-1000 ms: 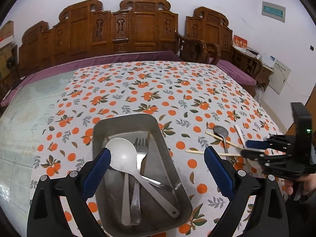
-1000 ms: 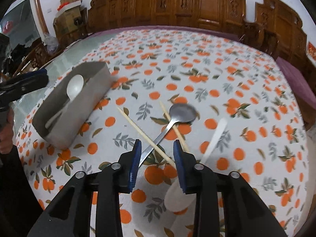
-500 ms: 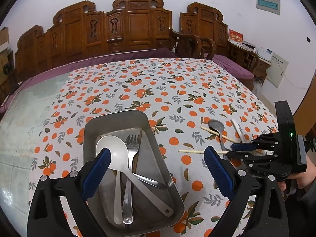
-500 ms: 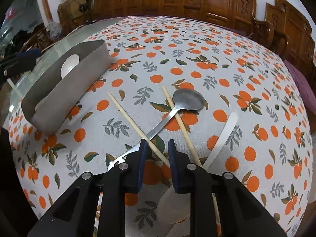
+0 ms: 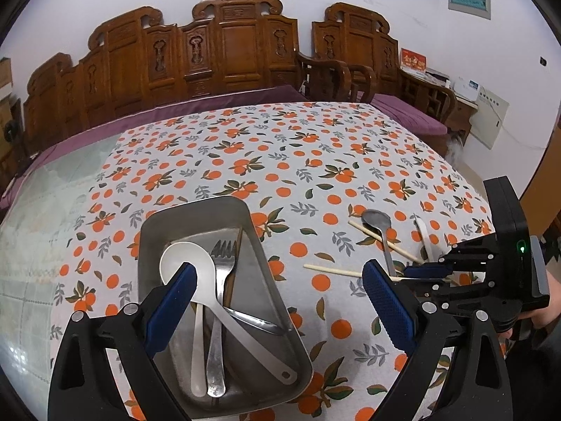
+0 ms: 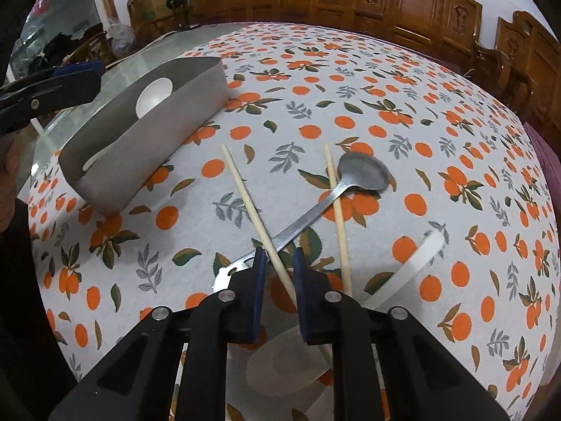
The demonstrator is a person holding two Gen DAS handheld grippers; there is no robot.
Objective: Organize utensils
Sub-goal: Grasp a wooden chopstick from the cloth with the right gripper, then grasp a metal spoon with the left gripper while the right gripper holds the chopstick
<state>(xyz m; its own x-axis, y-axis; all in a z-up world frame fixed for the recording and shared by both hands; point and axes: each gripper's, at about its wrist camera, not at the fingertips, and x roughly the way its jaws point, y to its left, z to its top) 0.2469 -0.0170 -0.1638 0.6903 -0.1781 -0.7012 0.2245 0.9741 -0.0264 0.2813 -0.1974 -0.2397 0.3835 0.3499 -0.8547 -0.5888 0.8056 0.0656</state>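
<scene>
A metal tray (image 5: 147,245) holds a white spoon (image 5: 186,259), a fork (image 5: 221,273) and other utensils. My left gripper (image 5: 278,270) hovers open over its near end, holding nothing. To the right on the cloth lie a metal spoon (image 6: 364,175), two pale chopsticks (image 6: 245,200) (image 6: 336,207) and a white plastic spoon (image 6: 417,263). My right gripper (image 6: 278,259) is down at the cloth with its jaws closing. The left chopstick runs between the pads with a gap either side, and the metal spoon's handle passes under the left finger (image 6: 257,280).
The table carries an orange-print cloth (image 5: 315,147), with bare glass (image 5: 42,217) on the left. Carved wooden chairs (image 5: 231,45) and purple cushions line the far side. A person's hand (image 5: 550,312) holds the right gripper at the table's right edge.
The right gripper's jaws have narrowed around the left chopstick and sit lower and closer to the cloth. The left gripper stays over the tray, with the view shifted slightly.
</scene>
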